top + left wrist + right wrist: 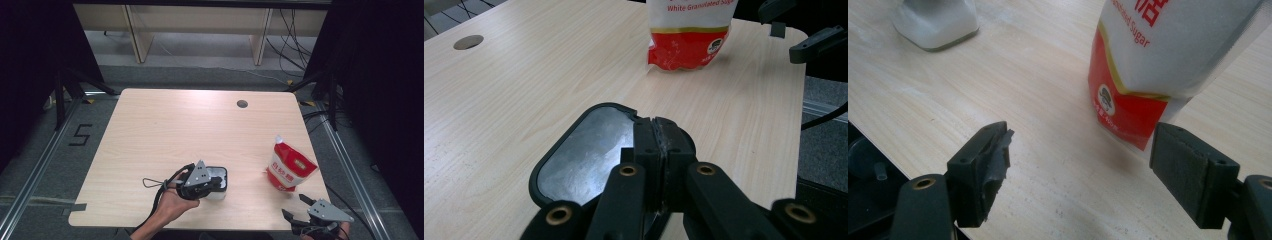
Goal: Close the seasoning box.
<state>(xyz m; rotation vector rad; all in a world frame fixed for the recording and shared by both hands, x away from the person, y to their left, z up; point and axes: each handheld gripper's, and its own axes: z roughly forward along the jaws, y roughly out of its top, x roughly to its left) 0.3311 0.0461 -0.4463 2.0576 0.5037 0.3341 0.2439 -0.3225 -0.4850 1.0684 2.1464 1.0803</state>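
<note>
A white container with a black-rimmed top (221, 176) stands near the table's front edge. My left gripper (215, 183) comes at it from the left and is shut on the black rim; in the left gripper view the jaws (657, 127) pinch that rim (574, 130), pads together on it. A red and white pouch of granulated sugar (290, 167) stands upright at the right. My right gripper (294, 206) is open just in front of the pouch (1158, 60), with nothing between its fingers (1083, 142). The container's white base (935, 22) lies to the far left in the right gripper view.
The light wooden table (175, 130) has a round cable hole (242, 104) near its back edge. My right gripper hangs past the table's front right corner. Black frames and cables stand on the floor at both sides.
</note>
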